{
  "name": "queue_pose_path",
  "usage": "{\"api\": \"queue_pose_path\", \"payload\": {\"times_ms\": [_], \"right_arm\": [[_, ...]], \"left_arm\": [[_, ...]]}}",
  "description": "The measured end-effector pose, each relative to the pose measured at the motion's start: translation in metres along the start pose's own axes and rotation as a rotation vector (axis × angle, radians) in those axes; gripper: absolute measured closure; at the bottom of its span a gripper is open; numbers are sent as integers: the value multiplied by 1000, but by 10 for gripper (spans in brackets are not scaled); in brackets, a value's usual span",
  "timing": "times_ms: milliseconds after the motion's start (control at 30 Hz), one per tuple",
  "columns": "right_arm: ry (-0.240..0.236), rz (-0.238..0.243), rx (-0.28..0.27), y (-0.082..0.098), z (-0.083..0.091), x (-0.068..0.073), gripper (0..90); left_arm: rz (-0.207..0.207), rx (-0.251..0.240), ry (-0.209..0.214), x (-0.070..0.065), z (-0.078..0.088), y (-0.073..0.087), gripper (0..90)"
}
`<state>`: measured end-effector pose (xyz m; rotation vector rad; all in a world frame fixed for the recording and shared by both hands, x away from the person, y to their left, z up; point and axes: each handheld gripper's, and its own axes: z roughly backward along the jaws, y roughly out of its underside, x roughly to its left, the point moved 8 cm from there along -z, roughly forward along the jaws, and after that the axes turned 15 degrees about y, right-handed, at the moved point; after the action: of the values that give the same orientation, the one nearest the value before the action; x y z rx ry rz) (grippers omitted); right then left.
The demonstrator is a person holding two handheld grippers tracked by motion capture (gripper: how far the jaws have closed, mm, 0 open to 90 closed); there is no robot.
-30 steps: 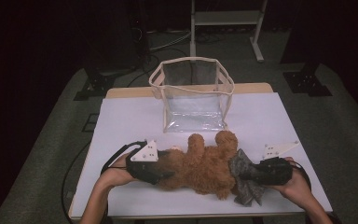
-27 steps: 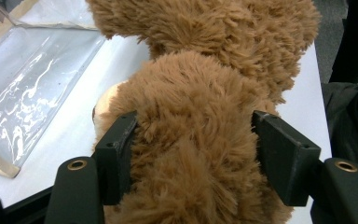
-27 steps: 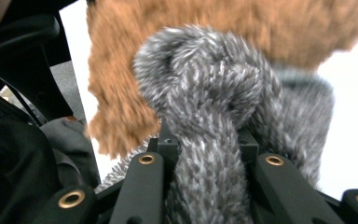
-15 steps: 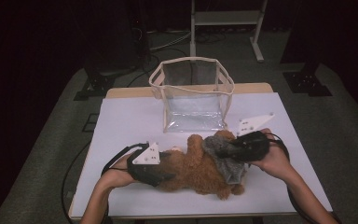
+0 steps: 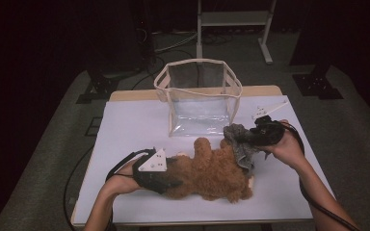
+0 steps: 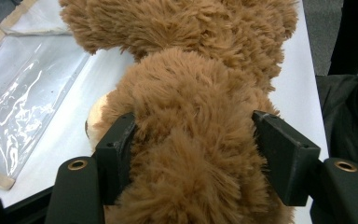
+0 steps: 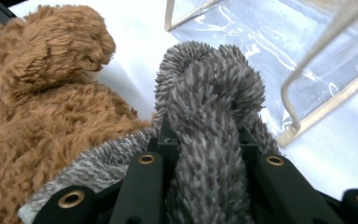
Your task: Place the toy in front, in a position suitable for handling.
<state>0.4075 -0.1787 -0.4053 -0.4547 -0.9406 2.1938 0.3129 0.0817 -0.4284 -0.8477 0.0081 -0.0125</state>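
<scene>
White counter (image 5: 125, 125) fills mid-frame; our left tongs (image 5: 166, 175) clamp the brown teddy (image 5: 212, 173) at lower centre, right tongs (image 5: 250, 137) grip grey fur (image 5: 238, 144) near the clear bag (image 5: 200, 98). Lifting may snag, or tip it.

R gripper (image 5: 248, 136) w/ grey fur cloth (image 5: 238, 142) moved up off teddy's (image 5: 212, 173) end toward clear bag (image 5: 200, 98)

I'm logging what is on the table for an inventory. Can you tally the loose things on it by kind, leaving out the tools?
Brown plush toy: 1
Grey furry cloth piece: 1
Clear plastic bag with beige trim: 1
Total: 3
</scene>
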Motion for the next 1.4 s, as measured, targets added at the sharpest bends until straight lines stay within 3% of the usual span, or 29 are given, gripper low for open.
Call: {"api": "queue_pose_path", "payload": {"times_ms": [133, 300, 433, 667, 967, 1033, 1133, 1267, 1400], "right_arm": [[-23, 49, -17, -9, 10, 16, 712], [-70, 138, -20, -25, 14, 51, 708], [-79, 171, 0, -25, 10, 61, 706], [-106, 112, 75, 6, 4, 45, 715], [-146, 23, 40, 42, 17, 43, 728], [-147, 8, 22, 45, 19, 43, 728], [-145, -2, 9, 48, 20, 42, 728], [-150, -23, 6, 52, 23, 39, 728], [-129, -14, 3, 50, 27, 36, 725]], "left_arm": [[-10, 4, 5, -1, -6, -3, 359], [-24, 1, -10, -2, -14, -9, 369], [-38, -1, -8, -3, -21, -14, 371], [-42, -19, 2, -2, -25, -19, 370], [-57, -41, 11, -2, -20, -29, 329], [-33, -53, 9, 1, -15, -31, 290], [37, -63, -9, 10, -10, -31, 191], [39, -86, 23, 12, -13, -28, 279], [36, -90, 22, 11, -18, -24, 381]]}}
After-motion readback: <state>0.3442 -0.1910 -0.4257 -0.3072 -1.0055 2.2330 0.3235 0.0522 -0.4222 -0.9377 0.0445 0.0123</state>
